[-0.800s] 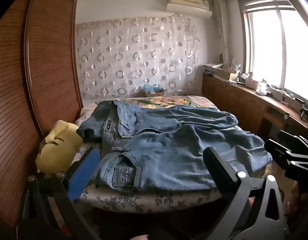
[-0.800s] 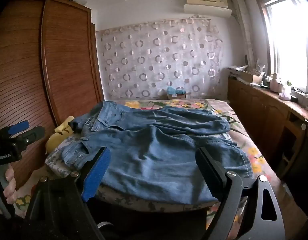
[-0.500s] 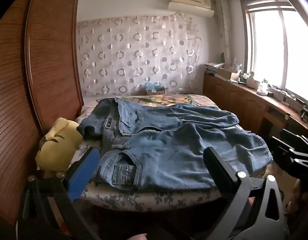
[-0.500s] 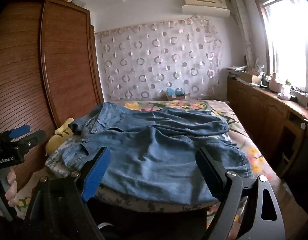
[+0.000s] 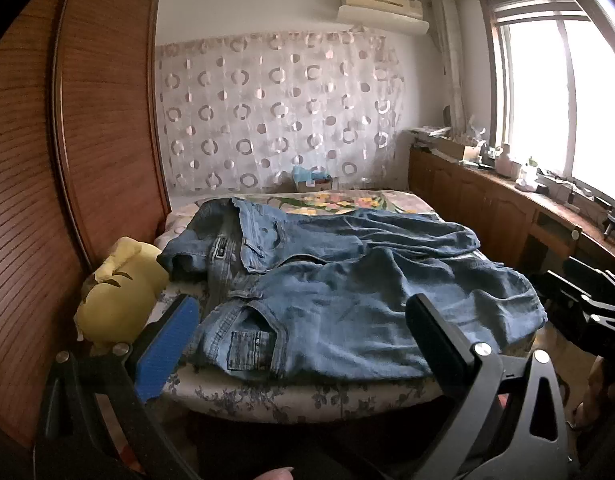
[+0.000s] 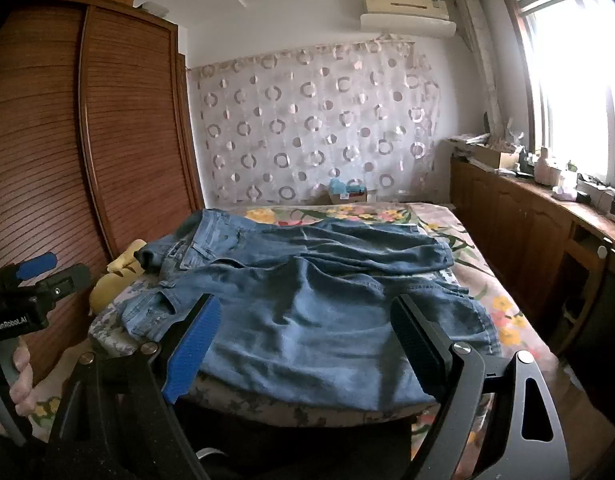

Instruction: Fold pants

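Blue denim pants (image 5: 347, 280) lie spread and rumpled across the bed (image 5: 307, 396), waistband at the left, legs running right; they also show in the right wrist view (image 6: 315, 300). My left gripper (image 5: 303, 328) is open and empty, held in front of the near bed edge by the waistband pocket. My right gripper (image 6: 307, 336) is open and empty, in front of the near leg. Each gripper shows at the edge of the other's view: the right one (image 5: 587, 300), the left one (image 6: 31, 284).
A yellow plush toy (image 5: 119, 300) lies at the bed's left edge against the wooden wardrobe (image 5: 47, 200). A wooden cabinet (image 5: 507, 216) with clutter runs under the window at the right. A dotted curtain (image 5: 279, 120) hangs behind the bed.
Both views have tilted slightly, so the bed and pants sit a little lower in frame. Both grippers stay open and empty.
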The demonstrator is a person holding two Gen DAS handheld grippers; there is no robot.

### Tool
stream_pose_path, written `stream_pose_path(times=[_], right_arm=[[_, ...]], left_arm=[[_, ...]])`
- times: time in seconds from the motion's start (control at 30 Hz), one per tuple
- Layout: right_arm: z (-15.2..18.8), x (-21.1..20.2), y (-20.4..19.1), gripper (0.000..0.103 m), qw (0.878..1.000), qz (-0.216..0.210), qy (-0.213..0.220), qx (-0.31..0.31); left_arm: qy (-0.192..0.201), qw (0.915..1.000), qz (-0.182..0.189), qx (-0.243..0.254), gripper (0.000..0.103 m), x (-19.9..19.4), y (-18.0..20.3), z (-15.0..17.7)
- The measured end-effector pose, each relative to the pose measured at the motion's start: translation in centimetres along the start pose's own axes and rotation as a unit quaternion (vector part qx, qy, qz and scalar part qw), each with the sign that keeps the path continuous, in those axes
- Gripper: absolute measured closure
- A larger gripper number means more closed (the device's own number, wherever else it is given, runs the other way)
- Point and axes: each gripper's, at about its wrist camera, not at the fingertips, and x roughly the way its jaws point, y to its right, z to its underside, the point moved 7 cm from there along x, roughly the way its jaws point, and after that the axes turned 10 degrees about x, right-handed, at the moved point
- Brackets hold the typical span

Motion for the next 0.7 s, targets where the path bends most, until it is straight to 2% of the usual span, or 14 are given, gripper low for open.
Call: stream_pose_path(times=[0.23,0.7], right_arm=[[0.0,0.1,0.2,0.015,1.0,-0.002,0.0,0.003],[0.2,0.2,0.0,0.015,1.0,-0.002,0.002,0.001]], left_arm=[[0.005,1.0,-0.005,0.0,0.0,-0.8,-0.1,-1.1],[0.005,1.0,-0.005,0.0,0.0,-0.9,-0.1,-1.1]])
